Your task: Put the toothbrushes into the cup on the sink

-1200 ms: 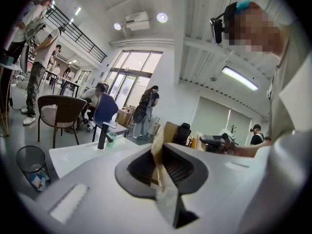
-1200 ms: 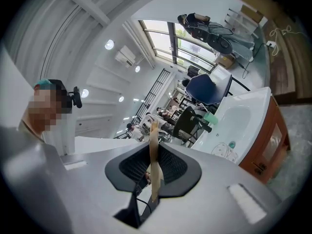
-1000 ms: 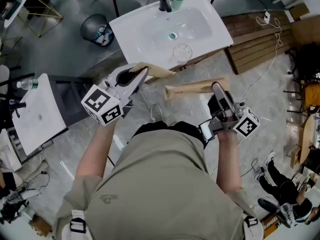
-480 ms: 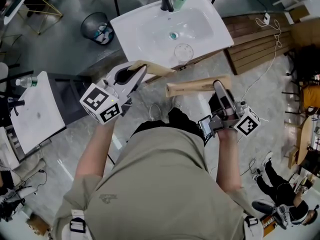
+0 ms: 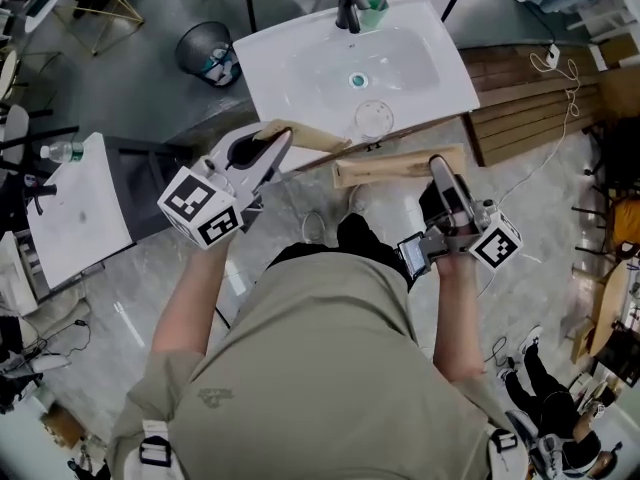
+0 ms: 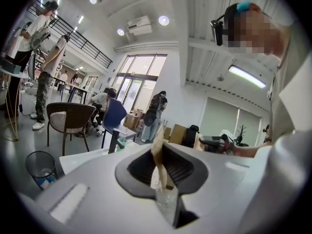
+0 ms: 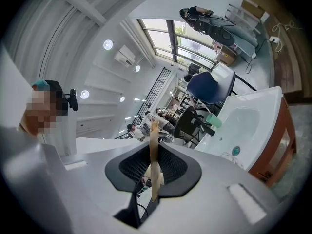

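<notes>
Both grippers clamped on toothbrush packs, closing in on the sink

The left gripper pinches a tan toothbrush pack and the right gripper pinches a second pack, each seen edge-on between the jaws in the gripper views; against a second ago the sink lies nearer the pack tips and a shoe now shows ahead of the body, so I judge this the walk-up, the clear cup on the sink's front rim looking empty; a green cup stands by the tap, with grey floor, a bin, a white table and wooden boards around
</notes>
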The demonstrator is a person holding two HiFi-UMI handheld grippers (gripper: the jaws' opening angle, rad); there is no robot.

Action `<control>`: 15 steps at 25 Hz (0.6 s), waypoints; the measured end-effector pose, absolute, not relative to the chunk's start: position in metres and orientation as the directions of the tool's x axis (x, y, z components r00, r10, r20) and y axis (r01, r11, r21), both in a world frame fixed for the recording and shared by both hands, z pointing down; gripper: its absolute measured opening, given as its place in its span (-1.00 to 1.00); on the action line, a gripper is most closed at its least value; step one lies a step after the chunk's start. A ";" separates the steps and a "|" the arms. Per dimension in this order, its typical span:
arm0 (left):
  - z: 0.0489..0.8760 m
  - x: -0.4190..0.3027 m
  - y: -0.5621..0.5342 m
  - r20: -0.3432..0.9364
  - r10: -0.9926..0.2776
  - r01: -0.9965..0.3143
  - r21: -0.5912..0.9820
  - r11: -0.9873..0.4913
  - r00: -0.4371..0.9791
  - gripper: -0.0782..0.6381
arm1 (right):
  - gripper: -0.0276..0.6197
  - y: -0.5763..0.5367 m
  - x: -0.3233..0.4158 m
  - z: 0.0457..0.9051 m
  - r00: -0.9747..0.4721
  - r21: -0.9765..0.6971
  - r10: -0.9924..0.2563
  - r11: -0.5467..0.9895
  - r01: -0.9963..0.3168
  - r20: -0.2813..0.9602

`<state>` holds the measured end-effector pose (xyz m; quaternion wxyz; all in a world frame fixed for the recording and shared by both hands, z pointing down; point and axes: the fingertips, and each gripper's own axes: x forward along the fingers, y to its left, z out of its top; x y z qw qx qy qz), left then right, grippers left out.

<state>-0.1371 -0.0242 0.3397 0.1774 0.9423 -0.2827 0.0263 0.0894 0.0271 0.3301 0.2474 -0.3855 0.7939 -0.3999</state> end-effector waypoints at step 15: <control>0.343 -0.100 -0.062 0.210 -0.586 -0.622 0.302 -0.722 0.782 -0.67 | -0.73 -0.031 0.127 0.349 -0.649 -0.855 -0.756 0.391 -0.342 -0.086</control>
